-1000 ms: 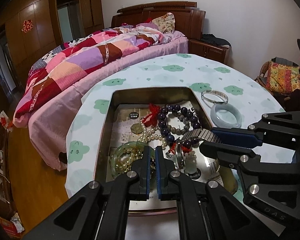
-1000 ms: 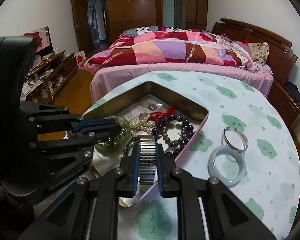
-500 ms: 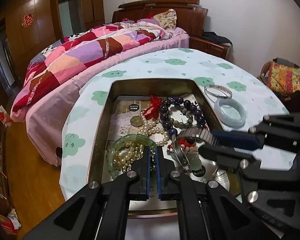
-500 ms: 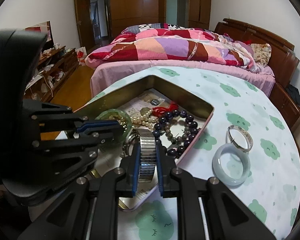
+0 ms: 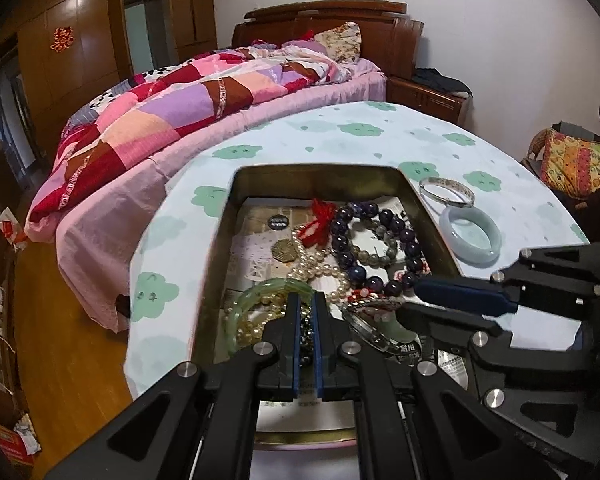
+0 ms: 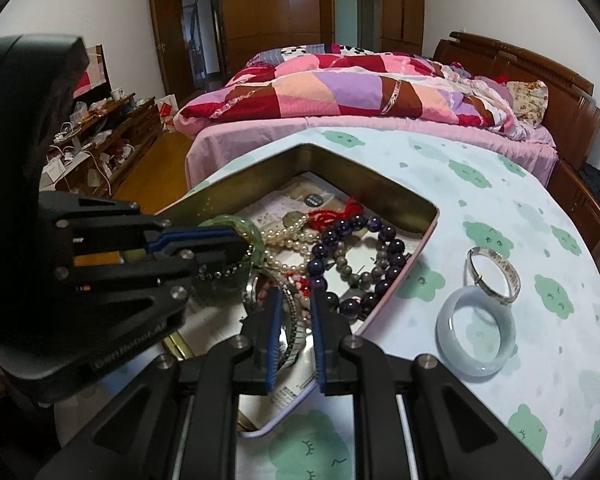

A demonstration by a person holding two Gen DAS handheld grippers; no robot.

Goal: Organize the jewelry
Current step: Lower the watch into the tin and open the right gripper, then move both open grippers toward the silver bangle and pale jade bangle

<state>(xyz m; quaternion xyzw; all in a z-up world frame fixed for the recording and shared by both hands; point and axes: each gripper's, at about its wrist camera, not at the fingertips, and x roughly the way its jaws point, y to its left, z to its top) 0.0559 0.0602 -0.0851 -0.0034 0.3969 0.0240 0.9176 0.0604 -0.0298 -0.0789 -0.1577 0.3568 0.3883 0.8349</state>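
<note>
The left gripper [image 5: 308, 312] is clenched on a dark bead chain [image 6: 224, 270] that seems tangled in the tin [image 5: 320, 176], while the right gripper [image 6: 294, 312], slightly parted around the metal watch band [image 6: 292, 332] below its tips, may drag neighbouring pearls [image 6: 284, 240] out.

- Left wrist view sits low over the tin tray's [image 5: 424, 216] near end, close, facing the bed's headboard [image 5: 332, 24].
- Right wrist view looks diagonally across it toward the wardrobe [image 6: 300, 12].
- Both share tray, table [image 5: 340, 140], bed.
</note>
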